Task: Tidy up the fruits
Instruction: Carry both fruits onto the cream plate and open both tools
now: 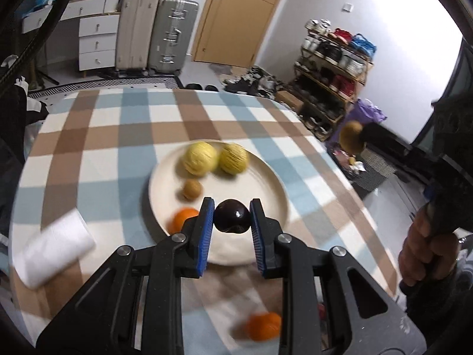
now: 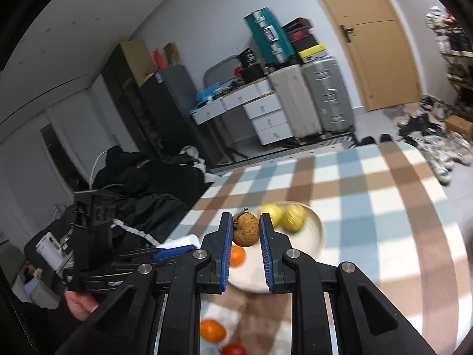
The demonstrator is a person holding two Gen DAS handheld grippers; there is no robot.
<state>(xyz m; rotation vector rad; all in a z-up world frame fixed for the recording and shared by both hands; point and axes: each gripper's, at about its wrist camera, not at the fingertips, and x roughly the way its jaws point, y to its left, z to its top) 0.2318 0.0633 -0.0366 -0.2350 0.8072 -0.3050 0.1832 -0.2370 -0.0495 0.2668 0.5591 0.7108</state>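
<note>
My left gripper (image 1: 232, 217) is shut on a dark purple plum (image 1: 232, 216), held above the near part of a cream plate (image 1: 266, 189). The plate holds two yellow fruits (image 1: 200, 158) (image 1: 233, 158), a small brown fruit (image 1: 192, 190) and an orange (image 1: 181, 219) at its near left rim. My right gripper (image 2: 244, 228) is shut on a brown pear-like fruit (image 2: 245, 228), above the left side of the plate (image 2: 313, 233). This fruit also shows in the left wrist view (image 1: 351, 139), off the table's right edge. A loose orange (image 1: 263, 326) lies on the table near me.
The table has a blue, brown and white checked cloth (image 1: 124, 136). A white paper roll (image 1: 53, 254) lies at its left. In the right wrist view another orange (image 2: 212, 330) and a red fruit (image 2: 233, 349) lie near the front edge. Black bags sit left of the table.
</note>
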